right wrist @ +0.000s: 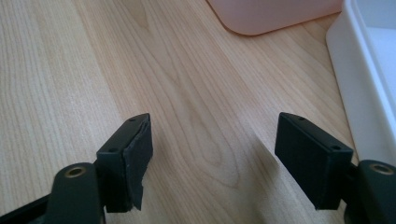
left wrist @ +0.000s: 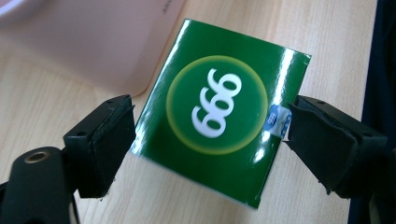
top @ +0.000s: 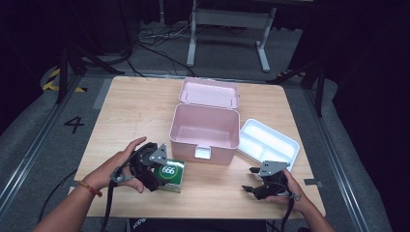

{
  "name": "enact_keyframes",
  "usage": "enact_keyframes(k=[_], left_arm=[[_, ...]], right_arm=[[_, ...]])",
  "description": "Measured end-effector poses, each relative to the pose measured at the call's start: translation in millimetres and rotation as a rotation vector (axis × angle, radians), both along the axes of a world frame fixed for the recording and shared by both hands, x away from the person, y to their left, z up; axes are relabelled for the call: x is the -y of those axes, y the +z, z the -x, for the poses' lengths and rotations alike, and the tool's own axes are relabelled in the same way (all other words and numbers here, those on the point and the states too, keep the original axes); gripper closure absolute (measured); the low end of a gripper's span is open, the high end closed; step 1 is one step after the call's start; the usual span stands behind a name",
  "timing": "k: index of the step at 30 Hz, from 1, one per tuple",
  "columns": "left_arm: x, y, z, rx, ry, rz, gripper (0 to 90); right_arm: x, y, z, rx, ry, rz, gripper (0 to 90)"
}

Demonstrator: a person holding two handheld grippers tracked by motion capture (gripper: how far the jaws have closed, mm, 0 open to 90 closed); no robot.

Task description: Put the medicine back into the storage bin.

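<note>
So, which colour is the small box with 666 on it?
Green box, white numerals in a yellow-ringed circle; the left gripper view shows it best.

Both grippers, the left gripper point(top: 153, 170) and the right gripper point(top: 258, 183), are black, each topped by a grey three-cornered plate with screws. Black cables trail from both. A red-orange bracelet point(top: 91, 188) circles the left wrist. The jaws carry black foam pads point(right wrist: 140, 154).

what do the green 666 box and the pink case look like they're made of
Green 666 box: probably glossy printed cardboard, given its sharp folded edges and streaks of glare. Pink case: likely moulded plastic with a smooth satin finish, judging by its rounded corners, even colour and soft sheen.
</note>
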State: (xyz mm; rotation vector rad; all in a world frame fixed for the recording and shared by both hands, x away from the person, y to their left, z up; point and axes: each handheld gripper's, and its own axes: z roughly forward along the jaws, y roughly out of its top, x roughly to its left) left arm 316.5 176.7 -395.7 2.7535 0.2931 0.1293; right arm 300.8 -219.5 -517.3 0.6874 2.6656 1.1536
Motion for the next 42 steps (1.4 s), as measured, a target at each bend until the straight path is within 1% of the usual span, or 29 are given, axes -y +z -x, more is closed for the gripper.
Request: enact_keyframes(k=[2,3,6,8,9,10,11,13,14,15,17,20,21,23,25,26,27,29,30,31,33,35,38,42], left_arm=[[3.7,-4.1,-1.8,-0.022,-0.022,-0.022,15.3],[5.4,-5.3,-2.7,-0.012,-0.028,-0.031,13.3],[8.5,-7.1,-5.3,-0.017,-0.034,-0.043,6.4],[11.7,-10.8,-6.3,-0.017,-0.045,-0.087,5.2],[15.5,-17.3,-8.1,-0.012,-0.066,-0.150,4.2],[15.5,-17.3,-8.1,-0.012,-0.066,-0.150,3.6],[16.3,-18.9,-9.3,-0.027,-0.072,-0.158,3.6],[17.1,-20.2,-11.1,-0.043,-0.078,-0.145,4.0],[17.6,-21.4,-11.2,-0.040,-0.081,-0.141,3.9],[18.2,-23.4,-10.5,-0.041,-0.078,-0.145,3.2],[18.7,-29.7,-9.3,-0.031,-0.076,-0.159,3.9],[18.1,-33.3,-9.3,-0.021,-0.073,-0.159,3.8],[17.4,-37.2,-8.6,-0.014,-0.059,-0.146,5.1],[17.0,-39.4,-8.0,-0.013,-0.053,-0.140,6.0],[16.3,-42.6,-7.3,-0.003,-0.046,-0.128,7.4],[16.0,-42.4,-7.8,-0.008,-0.042,-0.125,7.7],[16.0,-41.5,-9.6,-0.011,-0.026,-0.112,8.6],[16.2,-40.9,-10.6,-0.013,-0.019,-0.108,8.9],[16.6,-40.1,-12.1,-0.017,-0.027,-0.114,9.3],[17.5,-39.9,-12.2,-0.023,-0.023,-0.119,9.4],[21.0,-39.3,-13.0,-0.018,-0.037,-0.126,9.4],[22.0,-39.5,-12.7,-0.018,-0.030,-0.128,9.4],[24.2,-39.9,-14.1,-0.019,-0.037,-0.127,9.7],[25.9,-39.4,-15.0,-0.038,-0.023,-0.132,11.3]], right_arm=[[-0.1,0.1,0.3,-0.001,0.002,0.000,28.0],[-0.1,0.0,0.2,-0.001,0.004,-0.001,28.0],[0.0,-0.1,0.1,-0.006,0.003,-0.002,28.0],[-0.3,-0.2,0.1,-0.008,0.006,-0.004,28.0],[-0.7,0.0,0.3,-0.008,0.009,-0.002,28.0],[-0.7,0.0,0.3,-0.008,0.009,-0.002,28.0],[-0.8,0.0,0.3,-0.008,0.011,-0.003,28.0],[-0.9,-0.2,0.1,-0.012,0.013,-0.005,28.0],[-0.9,-0.2,0.1,-0.013,0.013,-0.006,28.0],[-0.9,-0.2,0.5,-0.013,0.019,-0.007,28.0],[-0.8,-0.5,0.7,-0.016,0.022,-0.011,28.0],[-0.4,-0.9,0.2,-0.020,0.021,-0.014,28.0],[-0.3,-1.0,0.4,-0.019,0.020,-0.015,28.0],[-0.3,-0.9,0.6,-0.019,0.020,-0.015,28.0],[-0.3,-0.9,0.9,-0.018,0.022,-0.014,27.9],[-0.4,-0.8,0.7,-0.017,0.024,-0.014,27.9],[-0.6,-1.0,0.4,-0.020,0.027,-0.016,27.8],[-0.6,-1.1,0.4,-0.020,0.027,-0.017,27.8],[-0.6,-1.1,0.4,-0.020,0.027,-0.017,27.8],[-0.6,-1.1,0.4,-0.020,0.027,-0.018,27.8],[-0.7,-1.1,0.7,-0.016,0.029,-0.018,27.8],[-0.6,-1.0,0.8,-0.016,0.031,-0.016,27.8],[-0.3,-1.2,0.9,-0.018,0.033,-0.019,27.8],[-0.2,-1.3,0.9,-0.019,0.033,-0.020,27.8]])
